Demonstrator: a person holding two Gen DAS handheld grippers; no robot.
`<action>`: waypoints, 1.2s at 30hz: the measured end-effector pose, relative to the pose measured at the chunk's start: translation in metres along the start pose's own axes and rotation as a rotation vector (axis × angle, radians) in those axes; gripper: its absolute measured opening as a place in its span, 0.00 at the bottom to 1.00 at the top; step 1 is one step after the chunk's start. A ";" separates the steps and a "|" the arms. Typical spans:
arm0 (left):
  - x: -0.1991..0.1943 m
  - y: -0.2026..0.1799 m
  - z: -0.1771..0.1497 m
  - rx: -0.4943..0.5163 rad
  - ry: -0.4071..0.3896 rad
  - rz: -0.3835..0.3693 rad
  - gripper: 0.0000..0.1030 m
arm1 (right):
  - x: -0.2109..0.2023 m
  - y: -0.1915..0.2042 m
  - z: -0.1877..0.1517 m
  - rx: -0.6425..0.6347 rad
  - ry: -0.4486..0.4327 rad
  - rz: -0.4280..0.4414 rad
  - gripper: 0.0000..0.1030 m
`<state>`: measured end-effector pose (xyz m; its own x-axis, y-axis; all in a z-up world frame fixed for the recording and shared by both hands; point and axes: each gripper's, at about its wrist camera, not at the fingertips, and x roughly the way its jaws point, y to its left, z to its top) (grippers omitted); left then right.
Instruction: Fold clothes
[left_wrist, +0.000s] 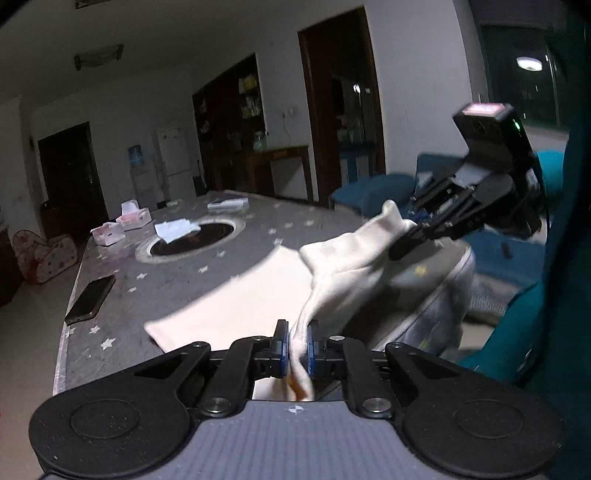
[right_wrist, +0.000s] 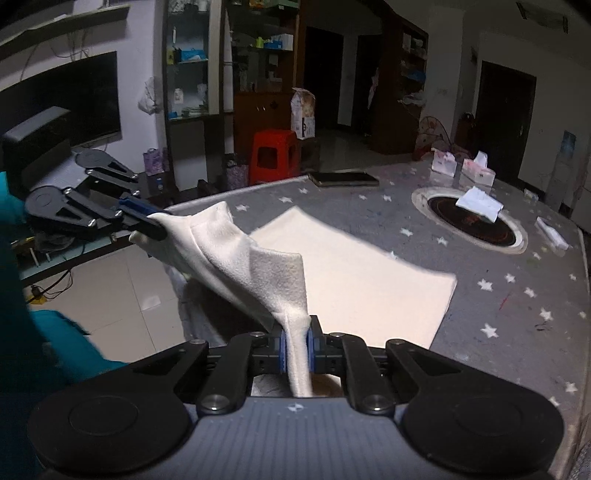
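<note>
Both grippers — left (left_wrist: 297, 341) and right (right_wrist: 295, 341) — are clamped on the cloth's (right_wrist: 351, 280) near edge, lifted; the rest lies flat toward 12 o'clock on the table (right_wrist: 498, 295). Fold seems begun, not laid.

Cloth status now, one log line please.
left gripper: shut on white cloth | right gripper: shut on same cloth | near edge lifted, rest on table

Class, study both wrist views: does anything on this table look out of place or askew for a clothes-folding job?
Yes. A white folded cloth or paper lies across the round black inset in the table, overhanging its rim. A phone sits close to the table's edge. The cream garment itself looks normal.
</note>
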<state>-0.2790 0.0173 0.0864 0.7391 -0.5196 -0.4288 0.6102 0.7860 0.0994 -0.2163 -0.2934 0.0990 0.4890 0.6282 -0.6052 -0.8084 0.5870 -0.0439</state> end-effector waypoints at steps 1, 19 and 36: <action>0.001 0.002 0.004 -0.010 -0.007 0.001 0.10 | -0.003 0.000 0.003 -0.007 -0.003 -0.005 0.09; 0.139 0.106 0.021 -0.067 0.127 0.168 0.10 | 0.132 -0.102 0.059 0.020 0.047 -0.084 0.09; 0.157 0.104 0.019 -0.328 0.147 0.287 0.17 | 0.146 -0.136 0.038 0.280 -0.058 -0.157 0.29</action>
<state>-0.0944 0.0112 0.0467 0.8024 -0.2304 -0.5506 0.2464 0.9681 -0.0460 -0.0226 -0.2618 0.0471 0.6246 0.5423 -0.5619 -0.6044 0.7913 0.0919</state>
